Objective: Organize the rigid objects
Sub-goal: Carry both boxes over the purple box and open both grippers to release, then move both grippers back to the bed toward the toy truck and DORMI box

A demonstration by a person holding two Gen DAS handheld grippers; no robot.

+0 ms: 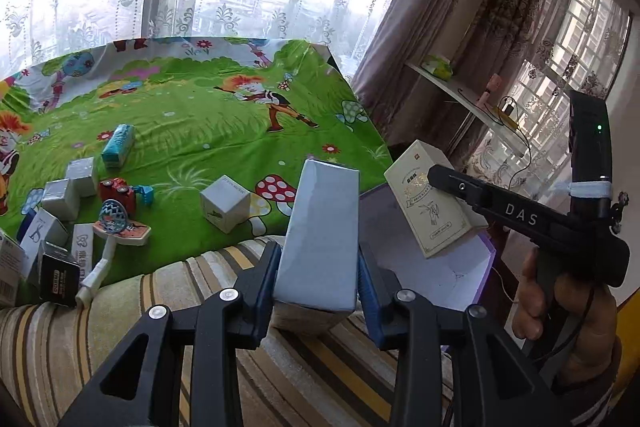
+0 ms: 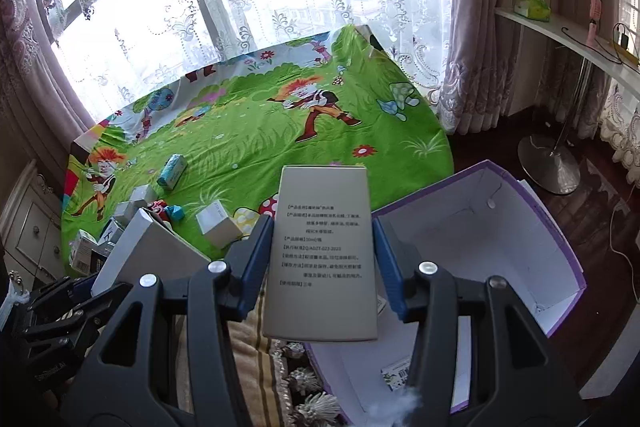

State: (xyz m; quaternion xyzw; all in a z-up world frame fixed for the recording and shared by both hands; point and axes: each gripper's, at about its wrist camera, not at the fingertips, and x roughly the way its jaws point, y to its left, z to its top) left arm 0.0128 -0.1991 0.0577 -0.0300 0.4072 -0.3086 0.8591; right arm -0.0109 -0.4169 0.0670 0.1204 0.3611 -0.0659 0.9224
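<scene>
My left gripper point(image 1: 319, 267) is shut on a tall pale grey-blue box point(image 1: 320, 235), held upright above the striped bed edge. My right gripper point(image 2: 320, 259) is shut on a cream box with printed text point(image 2: 323, 255), which also shows in the left wrist view point(image 1: 434, 203) above the open purple-edged white carton point(image 2: 480, 239). That carton shows behind the grey box too point(image 1: 452, 267). The left gripper's grey box appears at lower left of the right wrist view point(image 2: 148, 251).
On the green cartoon sheet point(image 1: 200, 131) lie a white cube box point(image 1: 226, 203), a teal box point(image 1: 118, 145), a red toy point(image 1: 118, 189), a toy hoop point(image 1: 120, 223) and several small boxes at the left. A shelf point(image 2: 568, 39) and stand are on the right.
</scene>
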